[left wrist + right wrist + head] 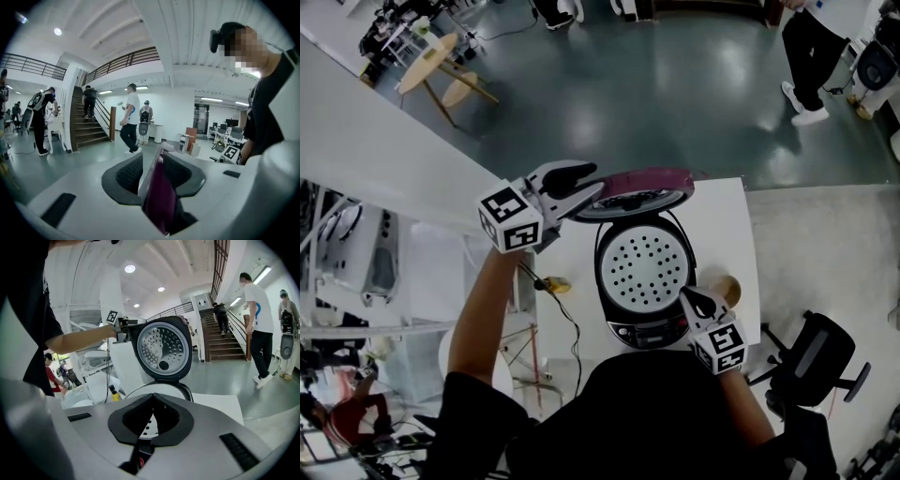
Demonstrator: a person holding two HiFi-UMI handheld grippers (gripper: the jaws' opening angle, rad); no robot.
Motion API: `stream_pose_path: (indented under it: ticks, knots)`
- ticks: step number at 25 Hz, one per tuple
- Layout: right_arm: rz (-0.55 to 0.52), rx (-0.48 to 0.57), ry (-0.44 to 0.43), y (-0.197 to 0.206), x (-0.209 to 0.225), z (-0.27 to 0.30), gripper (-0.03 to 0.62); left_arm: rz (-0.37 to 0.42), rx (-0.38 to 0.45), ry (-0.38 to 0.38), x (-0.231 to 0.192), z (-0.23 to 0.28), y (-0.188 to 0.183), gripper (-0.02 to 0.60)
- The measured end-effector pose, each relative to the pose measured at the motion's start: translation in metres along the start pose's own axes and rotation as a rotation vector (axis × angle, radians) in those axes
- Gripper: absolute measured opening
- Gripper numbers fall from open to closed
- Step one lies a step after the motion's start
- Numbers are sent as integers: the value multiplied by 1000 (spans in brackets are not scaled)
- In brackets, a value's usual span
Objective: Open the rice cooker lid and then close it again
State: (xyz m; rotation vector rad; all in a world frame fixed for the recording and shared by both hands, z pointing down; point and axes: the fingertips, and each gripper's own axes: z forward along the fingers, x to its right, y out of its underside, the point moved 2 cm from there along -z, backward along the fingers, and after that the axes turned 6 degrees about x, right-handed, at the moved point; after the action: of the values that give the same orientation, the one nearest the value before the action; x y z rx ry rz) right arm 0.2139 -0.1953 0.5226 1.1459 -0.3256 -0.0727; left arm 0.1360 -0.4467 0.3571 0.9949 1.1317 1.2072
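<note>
The rice cooker (642,309) stands open in the middle of the white table (741,234), straight ahead of me. Its lid (652,183) is up on its hinge at the cooker's 12 o'clock, nearly upright, with the dark red outside facing away from me and the holed metal inner plate facing me. A white tray full of holes (642,261) sits in the pot.

My left gripper (581,187) comes in from 10 o'clock and has the lid's left edge. In the left gripper view the dark red lid (159,197) runs edge-on between the two pads, which are closed about halfway and pressing on it from both sides.

My right gripper (696,302) is at the cooker's 5 o'clock, just beside the front control panel. Its fingers are pressed fully together with nothing between them, and they point up along the cooker toward the raised lid (161,350). I cannot tell whether the tips touch the cooker.

On the table at the cooker's 9 o'clock lies a small yellow thing (555,284) on a dark cable, and at 3 o'clock a round tan thing (727,289). A black office chair (820,361) stands on the floor at 4 o'clock, past the table's edge. Further off, a person in a white shirt (257,324) is near a staircase (229,341).
</note>
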Motion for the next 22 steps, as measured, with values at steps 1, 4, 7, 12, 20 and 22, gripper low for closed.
stream_pose_path:
  ticks: [1,4,7,12,20,22]
  knots:
    - [-1,1,1,0,0,0,0,5,-5,13,2,0,0,130]
    - [-5,2,0,0,-3,-1,0,20,-32,60,10,0,2,110]
    - [-10,2,-1,2,-4,-3,0,26,-62,101,19,1,4,101]
    - [7,22,2,-2,-7,-7,0,47,-109,157,35,1,7,84]
    - [16,33,1,1,-13,-12,0,90,-157,181,58,-1,13,69]
    - [19,35,0,1,-15,-14,0,94,-174,181,64,-2,14,67]
